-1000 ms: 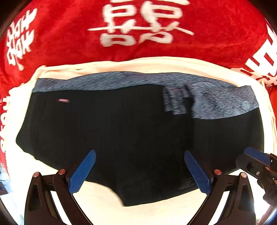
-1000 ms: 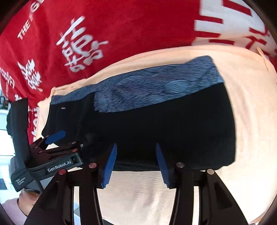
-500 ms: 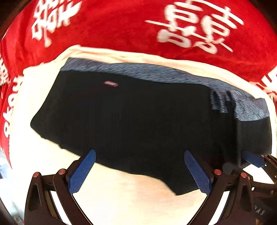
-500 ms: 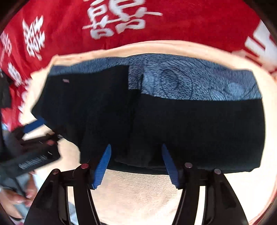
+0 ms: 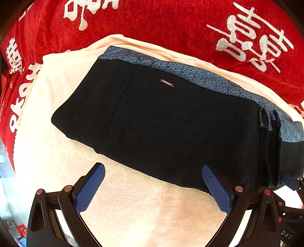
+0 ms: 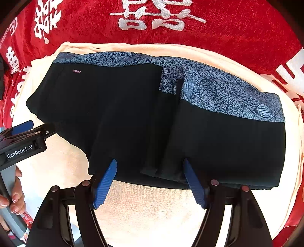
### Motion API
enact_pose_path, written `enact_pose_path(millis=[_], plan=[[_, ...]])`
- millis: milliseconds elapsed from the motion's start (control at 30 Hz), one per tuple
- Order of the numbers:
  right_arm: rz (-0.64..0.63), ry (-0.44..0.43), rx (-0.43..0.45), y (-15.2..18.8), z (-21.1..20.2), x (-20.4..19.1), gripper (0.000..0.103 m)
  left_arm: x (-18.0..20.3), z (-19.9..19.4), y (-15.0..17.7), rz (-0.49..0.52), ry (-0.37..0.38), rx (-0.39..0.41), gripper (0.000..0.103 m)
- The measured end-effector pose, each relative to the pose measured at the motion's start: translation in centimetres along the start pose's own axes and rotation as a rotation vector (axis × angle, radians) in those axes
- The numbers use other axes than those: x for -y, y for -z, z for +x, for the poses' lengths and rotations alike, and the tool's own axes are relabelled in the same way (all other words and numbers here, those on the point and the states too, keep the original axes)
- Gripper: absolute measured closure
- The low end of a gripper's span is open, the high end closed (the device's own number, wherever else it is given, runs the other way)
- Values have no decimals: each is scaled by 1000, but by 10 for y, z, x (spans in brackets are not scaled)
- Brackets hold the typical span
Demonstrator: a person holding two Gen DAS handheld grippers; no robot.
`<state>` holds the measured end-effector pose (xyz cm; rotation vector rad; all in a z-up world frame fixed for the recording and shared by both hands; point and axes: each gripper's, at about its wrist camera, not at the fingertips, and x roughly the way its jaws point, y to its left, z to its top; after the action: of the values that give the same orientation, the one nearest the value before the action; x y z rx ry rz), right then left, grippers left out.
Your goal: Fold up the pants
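Observation:
Black pants (image 5: 161, 123) with a blue-grey patterned waistband (image 5: 199, 76) lie folded on a cream towel (image 5: 142, 209). My left gripper (image 5: 153, 188) hangs open over the towel at the pants' near edge, with nothing between its fingers. The right wrist view shows the same pants (image 6: 123, 114), with a folded-over layer at their middle. My right gripper (image 6: 149, 182) points down at the near hem. Its jaws are opening, the hem lies between the fingertips, and the pads are off the cloth. The left gripper (image 6: 38, 129) shows at the left edge, the right gripper (image 5: 290, 181) at the far right.
A red cloth with white characters (image 6: 152, 17) lies under the towel (image 6: 152, 209) and surrounds it. A person's hand (image 6: 14, 199) holds the left gripper's handle at the lower left. Small clutter shows past the table edge at the lower left (image 5: 19, 229).
My right gripper's jaws have spread wider off the pants' near hem. My left gripper has slid left along the near edge, so the pants now sit further right in its view.

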<state>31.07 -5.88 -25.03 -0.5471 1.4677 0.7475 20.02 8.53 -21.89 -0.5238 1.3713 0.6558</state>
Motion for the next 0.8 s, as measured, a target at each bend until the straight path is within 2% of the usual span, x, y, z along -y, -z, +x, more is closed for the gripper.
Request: enact_pose_path(millis=[667, 800], plan=[[-12, 39, -21, -4, -2, -19, 27, -32, 6, -4, -75, 34, 6, 0], [-38, 13, -21, -7, -4, -29, 26, -40, 9, -5, -94, 47, 0, 0]])
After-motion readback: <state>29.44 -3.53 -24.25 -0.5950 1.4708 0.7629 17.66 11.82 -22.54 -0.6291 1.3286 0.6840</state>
